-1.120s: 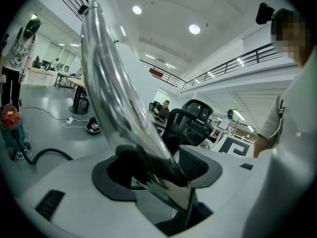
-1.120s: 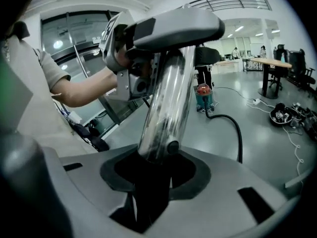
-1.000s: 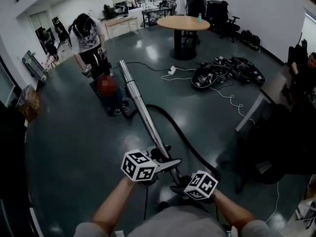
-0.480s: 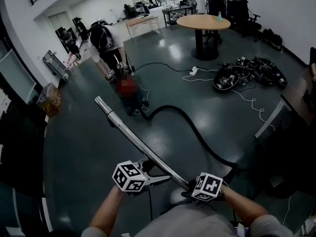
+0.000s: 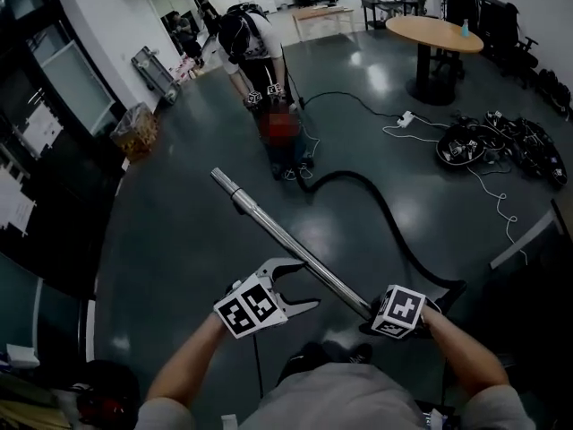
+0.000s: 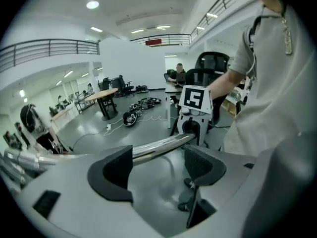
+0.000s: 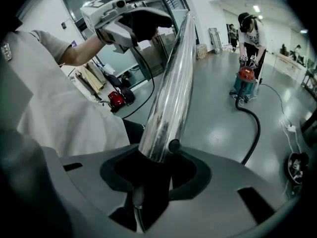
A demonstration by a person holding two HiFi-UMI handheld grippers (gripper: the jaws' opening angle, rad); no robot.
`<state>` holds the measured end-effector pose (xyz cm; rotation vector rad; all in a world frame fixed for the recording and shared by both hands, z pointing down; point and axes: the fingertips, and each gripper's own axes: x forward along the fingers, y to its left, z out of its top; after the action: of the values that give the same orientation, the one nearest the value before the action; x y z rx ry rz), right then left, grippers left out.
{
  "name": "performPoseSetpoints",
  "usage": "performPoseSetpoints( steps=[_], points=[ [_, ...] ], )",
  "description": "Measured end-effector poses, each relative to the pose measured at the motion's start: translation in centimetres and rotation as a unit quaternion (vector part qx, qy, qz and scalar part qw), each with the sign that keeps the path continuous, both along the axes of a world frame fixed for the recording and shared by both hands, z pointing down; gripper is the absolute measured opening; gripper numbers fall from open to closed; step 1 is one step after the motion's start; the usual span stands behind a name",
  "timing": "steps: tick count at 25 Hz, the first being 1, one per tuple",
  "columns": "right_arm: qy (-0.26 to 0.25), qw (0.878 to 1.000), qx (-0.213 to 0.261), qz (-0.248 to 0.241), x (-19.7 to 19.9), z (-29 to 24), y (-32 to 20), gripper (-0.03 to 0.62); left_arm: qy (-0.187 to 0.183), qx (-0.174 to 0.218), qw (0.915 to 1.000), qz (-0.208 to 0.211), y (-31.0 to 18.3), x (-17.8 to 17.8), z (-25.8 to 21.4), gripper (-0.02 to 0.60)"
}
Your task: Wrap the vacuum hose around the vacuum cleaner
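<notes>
- The right claw (image 7: 158,168) is clamped on the near end of the metal tube (image 5: 286,236) and carries it alone.
- The left claw (image 5: 298,285) has just been opening its jaws. They stand wide apart, with the tube running just past their tips and the pads touching nothing.
- The hose (image 5: 385,213) lies in a loose curve on the floor (image 5: 161,240), running from the tube's near end to the vacuum cleaner (image 7: 244,86). None of it is wrapped yet.
- The vacuum cleaner stands well away across the floor, with another person (image 5: 251,38) bent over it.
- Risk: the long tube is held at one end only. Its free end may droop or swing and strike the floor or the person.
- Risk: pulling on the hose from here could drag or tip the vacuum cleaner.
- Risk: a cord (image 5: 358,106) lies on the floor near the vacuum cleaner. The hose could snag or tangle with it during wrapping.
- Risk: tight turns may kink the hose.
</notes>
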<state>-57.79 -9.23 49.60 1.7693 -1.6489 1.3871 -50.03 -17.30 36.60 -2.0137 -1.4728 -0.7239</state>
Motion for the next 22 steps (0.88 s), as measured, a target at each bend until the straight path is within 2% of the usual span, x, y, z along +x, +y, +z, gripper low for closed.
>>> performPoseSetpoints(
  steps=[2,4,7,10,13,18,19,20,21,22],
  points=[
    [-0.002,1.0,-0.009,-0.014,0.7,-0.4,0.8,0.14,0.033,0.044,0.9975,0.043,2.0,0.3,0.5,0.331],
    [-0.006,1.0,-0.015,-0.024,1.3,-0.7,1.2,0.14,0.06,0.089,0.9887,0.104,4.2,0.4,1.5,0.331],
    [-0.017,0.999,-0.032,-0.035,2.0,-0.6,1.9,0.14,0.073,0.143,0.9666,0.2,7.2,0.0,3.5,0.331],
    [-0.032,0.998,-0.049,-0.039,3.1,-0.3,3.2,0.14,0.066,0.187,0.9393,0.28,9.2,0.3,6.0,0.331],
    [-0.047,0.996,-0.064,-0.038,4.2,-0.6,4.6,0.14,0.066,0.214,0.9151,0.335,10.6,1.2,8.1,0.331],
    [-0.08,0.994,-0.072,-0.024,7.2,-2.6,5.9,0.14,0.091,0.221,0.8834,0.403,12.3,4.2,10.7,0.33],
    [-0.087,0.993,-0.073,-0.018,7.9,-3.0,5.9,0.14,0.107,0.219,0.8787,0.41,12.5,5.3,10.9,0.315],
    [-0.094,0.993,-0.074,-0.011,8.7,-3.4,5.8,0.14,0.123,0.213,0.8768,0.413,12.7,6.5,10.9,0.267],
    [-0.102,0.992,-0.072,-0.002,9.4,-3.8,5.6,0.14,0.13,0.203,0.8778,0.414,12.9,7.5,10.9,0.175],
    [-0.109,0.991,-0.071,0.007,10.0,-4.1,5.3,0.141,0.124,0.192,0.8799,0.417,12.9,8.3,10.8,0.129]
  ],
)
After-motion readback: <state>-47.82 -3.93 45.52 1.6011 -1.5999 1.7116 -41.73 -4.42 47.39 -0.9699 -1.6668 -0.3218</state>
